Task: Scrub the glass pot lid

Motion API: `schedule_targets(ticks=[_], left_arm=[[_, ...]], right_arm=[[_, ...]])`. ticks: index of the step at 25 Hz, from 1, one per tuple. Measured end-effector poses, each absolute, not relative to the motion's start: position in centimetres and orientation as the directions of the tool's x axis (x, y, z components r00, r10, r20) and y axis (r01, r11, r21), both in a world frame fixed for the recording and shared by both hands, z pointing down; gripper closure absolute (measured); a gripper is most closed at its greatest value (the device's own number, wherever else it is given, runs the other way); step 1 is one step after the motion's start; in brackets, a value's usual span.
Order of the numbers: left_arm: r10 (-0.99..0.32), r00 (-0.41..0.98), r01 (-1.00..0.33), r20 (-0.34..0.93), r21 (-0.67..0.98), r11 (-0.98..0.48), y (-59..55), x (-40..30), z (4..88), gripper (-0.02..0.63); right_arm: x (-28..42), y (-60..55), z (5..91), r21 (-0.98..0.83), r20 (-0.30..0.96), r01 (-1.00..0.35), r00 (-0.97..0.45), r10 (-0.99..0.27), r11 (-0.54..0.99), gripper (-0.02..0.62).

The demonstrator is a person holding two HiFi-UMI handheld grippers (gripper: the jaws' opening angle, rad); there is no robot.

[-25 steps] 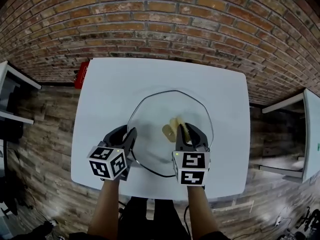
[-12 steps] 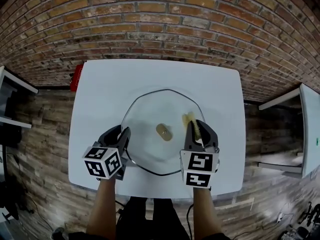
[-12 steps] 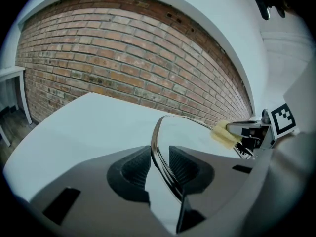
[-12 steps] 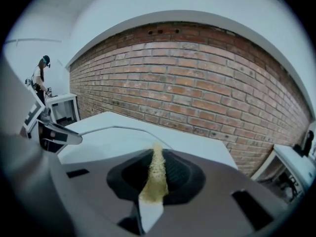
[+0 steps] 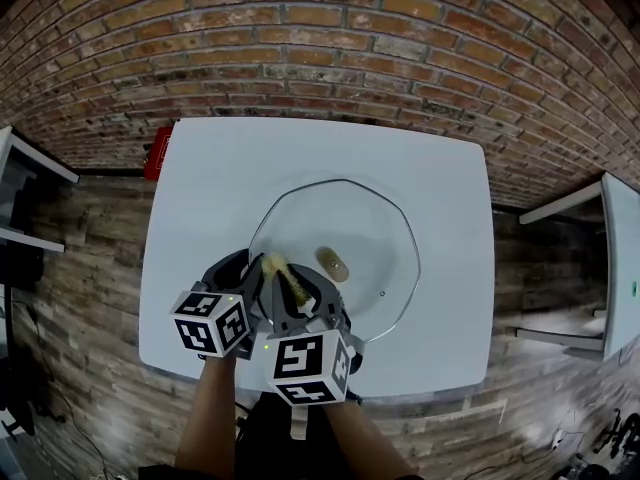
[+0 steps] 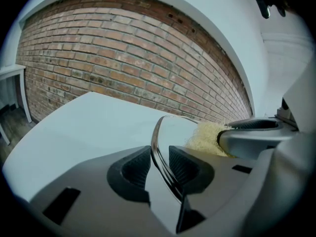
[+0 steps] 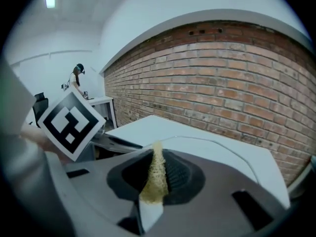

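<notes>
The glass pot lid lies on the white table, its tan knob in the middle. My left gripper is shut on the lid's left rim; in the left gripper view the dark rim runs between the two pads of the left gripper. My right gripper is shut on a yellow scrub sponge and holds it on the glass close beside the left gripper. The right gripper view shows the sponge edge-on between the pads of the right gripper, with the lid beyond.
A red object sits at the table's far left edge. A brick wall runs behind the table. White furniture stands to the right. A person stands far off by another table.
My right gripper has carried the sponge from the lid's right side across the glass to its left side, next to the left gripper. The left gripper keeps its hold on the rim.
</notes>
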State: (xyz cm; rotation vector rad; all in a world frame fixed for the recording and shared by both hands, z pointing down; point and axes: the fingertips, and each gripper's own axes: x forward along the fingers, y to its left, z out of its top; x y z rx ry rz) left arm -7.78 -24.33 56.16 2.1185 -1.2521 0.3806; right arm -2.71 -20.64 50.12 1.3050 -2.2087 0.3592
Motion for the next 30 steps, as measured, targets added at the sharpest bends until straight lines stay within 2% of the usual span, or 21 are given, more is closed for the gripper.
schedule_targets(ticks=[7,14,26,30], left_arm=[[-0.681,0.500,-0.863,0.536,0.375,-0.339,-24.4,-8.1,56.1,0.486],[-0.684,0.492,-0.868,0.538,0.367,-0.336,-24.5,-8.1,56.2,0.488],[-0.698,0.474,-0.877,0.537,0.357,-0.322,-24.6,-8.0,56.2,0.489],[-0.700,0.473,-0.878,0.534,0.355,-0.322,-24.7,-8.0,56.1,0.489]], right_arm=[[0.3,-20.8,52.4,0.053,0.638,-0.890,-0.318,-0.701,0.452,0.537],[6.5,-21.1,52.8,0.102,0.666,-0.930,-0.199,-0.719,0.352,0.537],[17.0,-20.5,52.2,0.186,0.680,-0.969,0.008,-0.733,0.162,0.537],[18.9,-20.4,51.5,0.187,0.670,-0.975,0.039,-0.741,0.118,0.537]])
